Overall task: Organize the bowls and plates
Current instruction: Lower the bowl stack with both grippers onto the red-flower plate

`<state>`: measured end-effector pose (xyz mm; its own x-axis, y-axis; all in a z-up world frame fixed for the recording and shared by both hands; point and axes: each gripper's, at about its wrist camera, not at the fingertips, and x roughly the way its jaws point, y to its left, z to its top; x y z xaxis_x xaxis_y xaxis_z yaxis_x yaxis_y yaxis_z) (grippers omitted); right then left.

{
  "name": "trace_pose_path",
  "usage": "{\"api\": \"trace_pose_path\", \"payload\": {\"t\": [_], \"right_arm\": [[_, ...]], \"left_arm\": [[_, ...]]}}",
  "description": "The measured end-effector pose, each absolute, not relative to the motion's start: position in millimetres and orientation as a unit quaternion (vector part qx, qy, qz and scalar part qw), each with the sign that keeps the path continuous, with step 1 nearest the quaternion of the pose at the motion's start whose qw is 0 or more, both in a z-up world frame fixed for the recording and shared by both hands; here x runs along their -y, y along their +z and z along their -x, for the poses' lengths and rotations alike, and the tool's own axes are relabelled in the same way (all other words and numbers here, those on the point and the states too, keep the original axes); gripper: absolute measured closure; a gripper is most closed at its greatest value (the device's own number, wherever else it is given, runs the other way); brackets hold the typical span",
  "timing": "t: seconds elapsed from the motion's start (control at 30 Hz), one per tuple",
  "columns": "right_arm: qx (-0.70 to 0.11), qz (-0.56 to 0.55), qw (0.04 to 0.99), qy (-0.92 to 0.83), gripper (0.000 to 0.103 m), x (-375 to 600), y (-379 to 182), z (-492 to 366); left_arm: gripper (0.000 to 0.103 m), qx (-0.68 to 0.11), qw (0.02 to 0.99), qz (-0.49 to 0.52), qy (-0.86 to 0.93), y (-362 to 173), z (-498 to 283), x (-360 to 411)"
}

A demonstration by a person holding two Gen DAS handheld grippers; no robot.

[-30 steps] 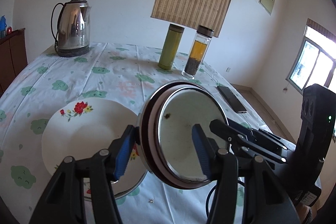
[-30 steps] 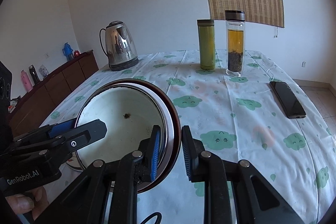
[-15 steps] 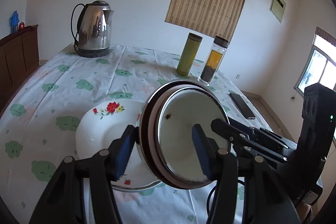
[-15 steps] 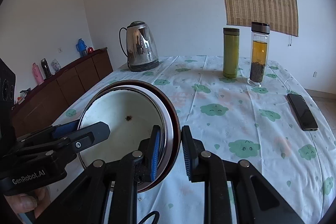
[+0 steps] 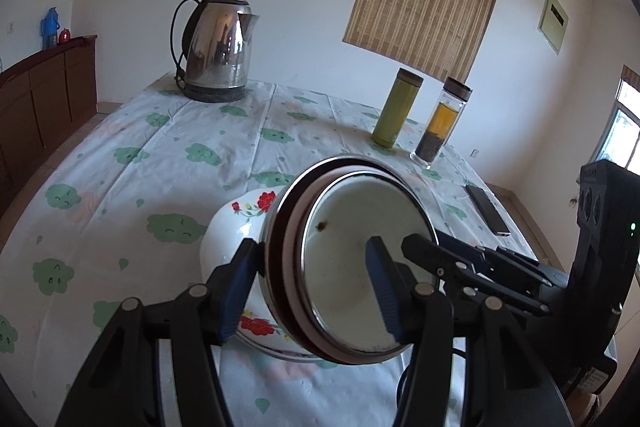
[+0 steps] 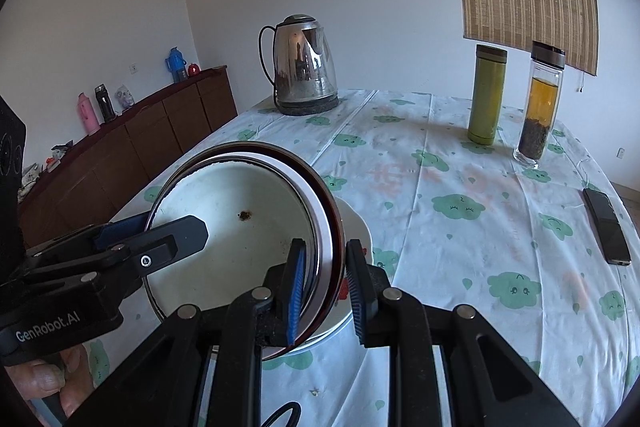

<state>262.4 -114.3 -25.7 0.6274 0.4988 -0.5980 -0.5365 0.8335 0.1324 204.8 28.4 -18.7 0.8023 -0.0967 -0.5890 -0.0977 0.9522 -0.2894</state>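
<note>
A bowl, brown outside and white inside with a dark speck, hangs tilted in the air between both grippers. My left gripper is shut on its left wall, one blue pad outside and one inside. My right gripper is shut on the bowl's right rim, a pad on each side. Directly below lies a white plate with red flowers on the tablecloth, mostly hidden by the bowl. Only the plate's right edge shows in the right wrist view. A person's hand holds the left gripper.
A steel kettle stands at the table's far end. A green flask and a glass tea bottle stand at the far right, and a phone lies near the right edge. A wooden sideboard lines the left wall.
Both grippers have carried the bowl to the left across the table. The flowered plate, earlier off to the bowl's left, now lies right under it. Both grips are unchanged.
</note>
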Motion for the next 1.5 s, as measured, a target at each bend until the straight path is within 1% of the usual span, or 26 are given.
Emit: {"api": "trace_pose_path", "payload": {"t": [0.7,1.03,1.5], "right_arm": [[-0.335,0.034,0.896,0.288,0.081,104,-31,-274],[-0.363,0.035,0.883,0.294,0.081,99,-40,-284],[-0.398,0.021,0.865,0.304,0.081,92,-47,-313]], "left_arm": [[0.049,-0.333,0.929,0.159,0.004,-32,-211,-34],[0.049,-0.343,0.925,0.160,0.003,-35,-216,-39],[0.049,-0.380,0.904,0.192,-0.033,-49,-248,-65]]}}
